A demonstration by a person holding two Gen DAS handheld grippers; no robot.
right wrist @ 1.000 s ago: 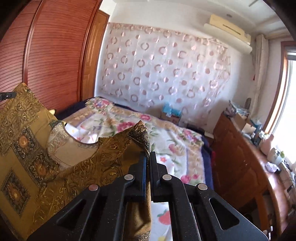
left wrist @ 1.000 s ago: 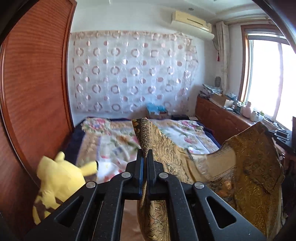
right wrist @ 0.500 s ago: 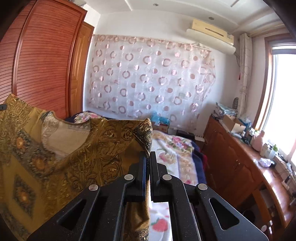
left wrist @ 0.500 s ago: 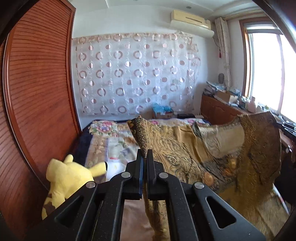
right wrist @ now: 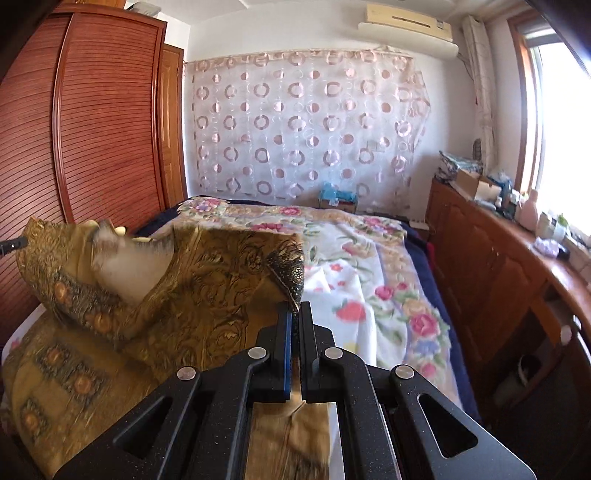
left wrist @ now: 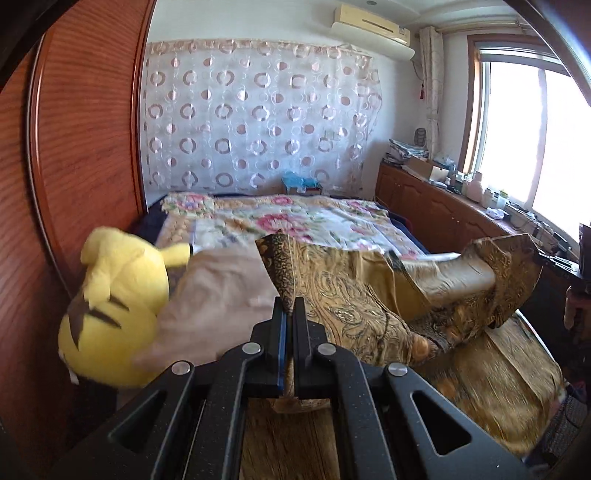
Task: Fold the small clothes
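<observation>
In the left wrist view, one wooden wardrobe (left wrist: 81,155) fills the left edge. Just beside it lies one yellow plush toy (left wrist: 118,310), resting against one beige pillow (left wrist: 221,295). At the centre, the left gripper (left wrist: 289,310) has its two fingers pinched tight on one corner of the single gold patterned garment (left wrist: 351,302); the corner sticks up past the fingertips. From there the garment sags to the right across the near end of the one bed (left wrist: 295,221), its lower part spread on the cover, and rises again at the far right edge of the view, where its other corner is lifted. Behind it, one circle-patterned curtain (left wrist: 258,125) hangs on the back wall, with one air conditioner (left wrist: 371,24) above. One low wooden cabinet (left wrist: 436,206) runs along the right side under one bright window (left wrist: 532,136); the small items on its top are too many and too small to count.

In the right wrist view, the tip of the left gripper shows at the far left edge, at the garment's (right wrist: 207,295) raised corner. The cloth dips in the middle, showing its pale lining at the neckline, then climbs to the right gripper (right wrist: 294,314), whose two fingers are clamped on the second corner. To the right lies the flowered bedcover (right wrist: 369,266), then the cabinet (right wrist: 487,280).
</observation>
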